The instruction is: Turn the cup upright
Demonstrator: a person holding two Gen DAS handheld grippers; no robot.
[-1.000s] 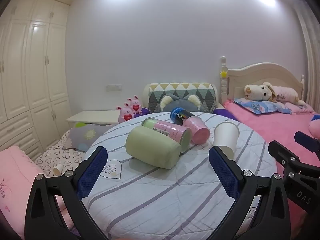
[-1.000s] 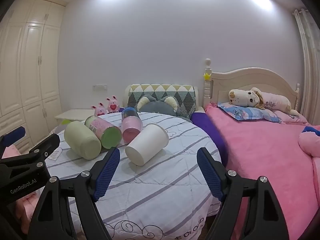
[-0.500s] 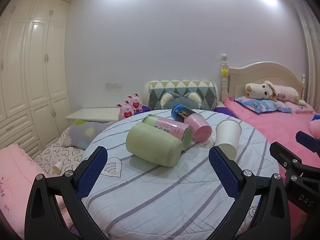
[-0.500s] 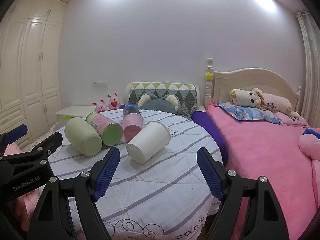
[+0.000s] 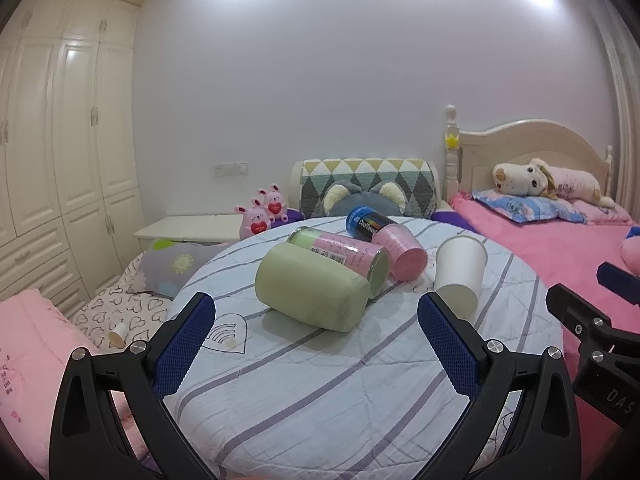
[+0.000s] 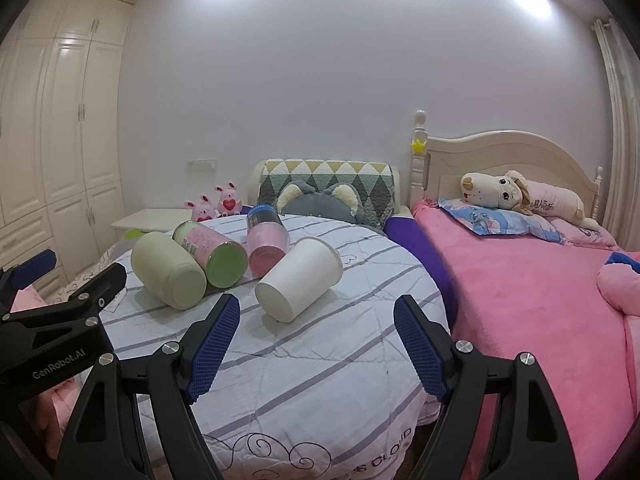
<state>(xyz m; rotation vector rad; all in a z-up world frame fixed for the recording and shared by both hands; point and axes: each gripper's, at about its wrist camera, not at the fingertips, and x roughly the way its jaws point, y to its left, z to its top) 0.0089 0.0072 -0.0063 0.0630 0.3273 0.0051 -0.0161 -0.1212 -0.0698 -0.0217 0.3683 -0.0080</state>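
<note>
A white paper cup [image 6: 298, 284] lies on its side on the round striped table [image 6: 320, 380], base toward me; it also shows in the left wrist view [image 5: 459, 276]. Beside it lie a pale green cup [image 5: 312, 287] [image 6: 168, 276], a pink and green can [image 5: 344, 254] [image 6: 210, 254] and a pink cup [image 5: 396, 252] [image 6: 267, 246] with a dark blue can [image 5: 366, 222] behind. My left gripper [image 5: 316, 340] is open and empty, short of the green cup. My right gripper [image 6: 316, 344] is open and empty, just short of the white cup.
A pink bed [image 6: 540, 280] with a plush dog [image 6: 504, 196] lies right of the table. A patterned cushion [image 5: 368, 184], pink bunnies [image 5: 264, 212] and a white nightstand [image 5: 192, 228] stand behind. Wardrobes [image 5: 60, 160] line the left wall. Pillows [image 5: 160, 268] lie low at left.
Both views have drifted slightly: the cups sit a little lower and nearer in the frames. Both grippers stay open and nothing on the table has moved.
</note>
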